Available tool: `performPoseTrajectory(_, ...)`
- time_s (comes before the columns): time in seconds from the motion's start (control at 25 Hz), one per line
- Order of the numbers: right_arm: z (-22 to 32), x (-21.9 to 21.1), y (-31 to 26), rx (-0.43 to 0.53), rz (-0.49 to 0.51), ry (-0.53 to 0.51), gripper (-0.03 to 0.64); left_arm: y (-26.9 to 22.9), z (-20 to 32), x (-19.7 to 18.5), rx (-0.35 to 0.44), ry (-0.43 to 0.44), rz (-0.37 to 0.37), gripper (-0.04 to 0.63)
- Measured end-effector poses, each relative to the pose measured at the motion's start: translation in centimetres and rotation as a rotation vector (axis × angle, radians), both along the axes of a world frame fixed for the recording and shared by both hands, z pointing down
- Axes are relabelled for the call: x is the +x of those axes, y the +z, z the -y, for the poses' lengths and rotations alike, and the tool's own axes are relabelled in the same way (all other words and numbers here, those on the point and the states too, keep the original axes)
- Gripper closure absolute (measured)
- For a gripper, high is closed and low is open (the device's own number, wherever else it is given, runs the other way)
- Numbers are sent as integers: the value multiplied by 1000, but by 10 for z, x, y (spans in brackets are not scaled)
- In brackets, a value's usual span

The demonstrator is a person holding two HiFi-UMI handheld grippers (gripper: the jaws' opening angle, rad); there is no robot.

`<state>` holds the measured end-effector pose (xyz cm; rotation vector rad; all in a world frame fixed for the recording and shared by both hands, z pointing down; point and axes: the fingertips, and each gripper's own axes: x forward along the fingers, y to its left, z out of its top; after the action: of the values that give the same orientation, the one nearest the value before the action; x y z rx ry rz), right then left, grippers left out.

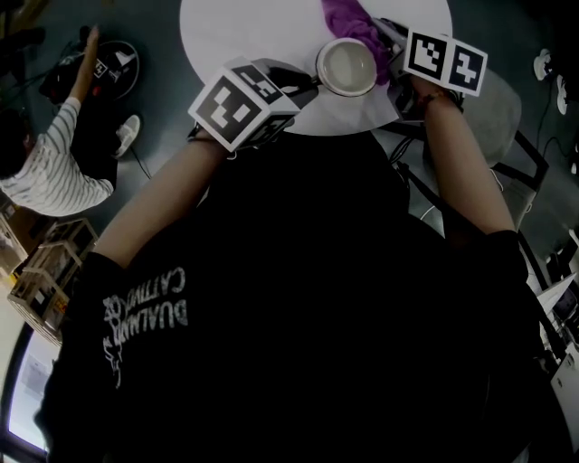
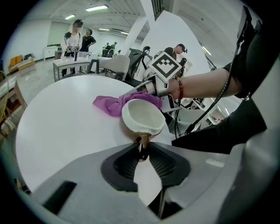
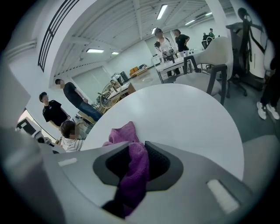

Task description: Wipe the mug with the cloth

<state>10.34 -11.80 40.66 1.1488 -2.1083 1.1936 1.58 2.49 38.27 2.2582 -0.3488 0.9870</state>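
Observation:
A mug [image 1: 346, 66], white inside and brown outside, stands on the round white table [image 1: 253, 27] near its front edge. My left gripper [image 2: 142, 151] is shut on the mug's brown handle [image 2: 144, 141], with the mug [image 2: 142, 116] just beyond the jaws. A purple cloth [image 1: 355, 25] lies against the mug's far right side. My right gripper [image 3: 136, 162] is shut on the purple cloth [image 3: 133, 168], which hangs down between the jaws and trails onto the table. In the head view the right gripper's marker cube [image 1: 444, 61] sits just right of the mug.
A grey chair [image 1: 493, 118] stands right of the table. A person in a striped shirt [image 1: 50, 167] crouches on the floor at the left beside boxes [image 1: 50, 271]. More people, tables and chairs [image 2: 74, 57] stand further off in the room.

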Motion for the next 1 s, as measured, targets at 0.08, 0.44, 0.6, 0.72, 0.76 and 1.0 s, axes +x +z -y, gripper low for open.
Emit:
performPoseTrajectory(0.08, -3, 6, 0, 8, -20, 18, 529, 1, 0, 2, 0, 4, 3, 522)
performPoseTrajectory(0.44, -21, 27, 0, 36, -132, 41, 532, 1, -3, 4, -5, 17, 8, 522)
performPoseTrajectory(0.6, -29, 34, -1, 43, -135, 81, 532, 1, -3, 5, 0, 21, 9, 523)
performPoseTrajectory(0.72, -35, 39, -1, 38, -128, 122, 532, 1, -2, 5, 2, 20, 11, 523)
performPoseTrajectory(0.76, -37, 40, -1, 38, -128, 133, 532, 2, -2, 5, 3, 20, 12, 523)
performPoseTrajectory(1.0, -53, 49, 0, 36, -110, 193, 535, 2, -2, 7, 17, 26, 16, 525)
